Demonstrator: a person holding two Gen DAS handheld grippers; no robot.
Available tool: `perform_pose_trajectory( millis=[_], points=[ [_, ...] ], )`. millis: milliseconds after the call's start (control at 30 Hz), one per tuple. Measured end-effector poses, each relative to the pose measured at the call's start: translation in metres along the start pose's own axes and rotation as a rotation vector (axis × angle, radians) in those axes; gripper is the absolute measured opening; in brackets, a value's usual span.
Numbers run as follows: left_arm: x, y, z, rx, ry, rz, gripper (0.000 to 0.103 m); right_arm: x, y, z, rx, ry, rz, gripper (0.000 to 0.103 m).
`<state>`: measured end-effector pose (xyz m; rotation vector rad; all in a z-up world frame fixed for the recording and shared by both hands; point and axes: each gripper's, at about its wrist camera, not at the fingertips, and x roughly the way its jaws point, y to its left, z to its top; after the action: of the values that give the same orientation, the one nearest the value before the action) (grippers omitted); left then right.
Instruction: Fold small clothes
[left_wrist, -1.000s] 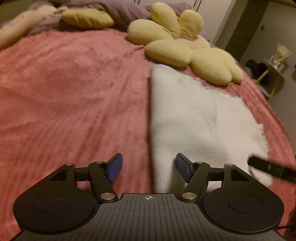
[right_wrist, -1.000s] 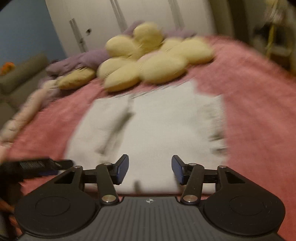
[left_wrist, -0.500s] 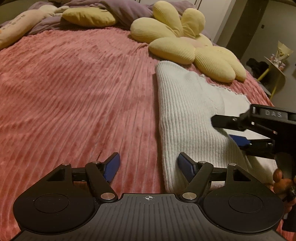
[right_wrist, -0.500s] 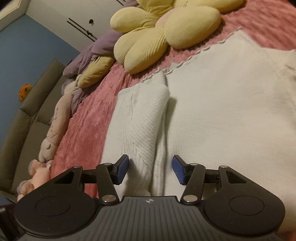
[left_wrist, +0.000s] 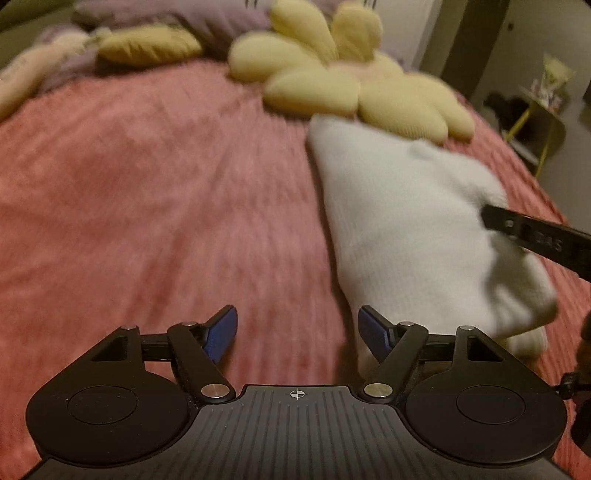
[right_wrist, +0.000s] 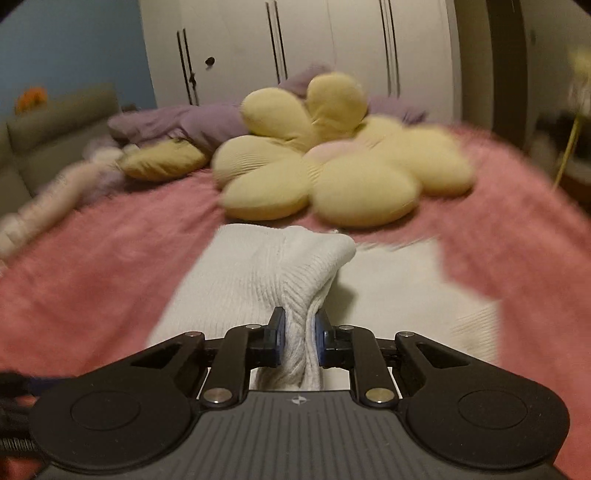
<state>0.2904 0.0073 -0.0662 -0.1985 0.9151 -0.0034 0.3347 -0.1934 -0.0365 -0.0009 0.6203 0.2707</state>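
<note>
A home bedroom: pink bedspread (left_wrist: 147, 192), flower-shaped cushion (right_wrist: 332, 166), white wardrobe doors (right_wrist: 314, 55).

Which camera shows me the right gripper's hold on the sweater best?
The right wrist view: the right gripper is shut on a bunched fold of the white sweater, sharp and centred. The left wrist view shows only a blurred black part of it at the sweater's right edge; the pinch is not visible.

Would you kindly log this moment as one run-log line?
right claw: shut on white knit garment | left claw: open, empty | surface: pink bedspread
</note>
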Motion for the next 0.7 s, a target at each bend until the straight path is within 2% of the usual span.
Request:
perform_pose_trajectory(
  millis=[100, 133, 167, 267, 300, 367, 433, 467, 500, 567, 633, 700],
  points=[
    [0.013, -0.011, -0.003, -0.001, 0.023, -0.023, 0.079, 0.005, -0.014, -0.014, -0.068, 0.038, -0.127, 0.016],
    [0.013, -0.014, -0.003, 0.008, 0.021, -0.017, 0.079, 0.011, -0.022, -0.02, -0.056, 0.079, -0.145, 0.017],
    [0.014, -0.015, -0.002, 0.016, 0.021, -0.013, 0.079, 0.016, -0.034, -0.026, -0.012, 0.12, -0.121, 0.018],
    [0.015, -0.012, -0.002, 0.01, 0.028, -0.015, 0.079, 0.007, -0.059, -0.028, 0.145, 0.107, -0.002, 0.027],
    [0.015, -0.012, -0.004, 0.006, 0.028, -0.016, 0.079, 0.006, -0.067, -0.027, 0.207, 0.113, 0.046, 0.033],
    [0.014, -0.013, -0.005, 0.003, 0.029, -0.012, 0.079, 0.009, -0.082, -0.029, 0.313, 0.131, 0.119, 0.036],
    [0.012, -0.015, -0.004, 0.012, 0.024, 0.001, 0.079, 0.016, -0.089, -0.03, 0.369, 0.145, 0.14, 0.035],
    [0.01, -0.017, -0.004, 0.02, 0.02, 0.009, 0.079, 0.018, -0.087, -0.031, 0.376, 0.148, 0.141, 0.027],
    [0.009, -0.019, -0.002, 0.024, 0.015, 0.016, 0.079, 0.019, -0.086, -0.028, 0.364, 0.145, 0.14, 0.02],
    [0.004, -0.023, -0.001, 0.033, -0.001, 0.02, 0.08, 0.015, -0.075, -0.024, 0.283, 0.124, 0.109, 0.017],
    [-0.002, -0.027, 0.002, 0.038, -0.025, 0.01, 0.08, 0.0, -0.056, -0.017, 0.112, 0.043, -0.012, 0.016],
    [-0.004, -0.033, 0.004, 0.054, -0.039, 0.013, 0.08, -0.013, -0.04, -0.014, -0.005, -0.041, -0.133, 0.016]
  ],
)
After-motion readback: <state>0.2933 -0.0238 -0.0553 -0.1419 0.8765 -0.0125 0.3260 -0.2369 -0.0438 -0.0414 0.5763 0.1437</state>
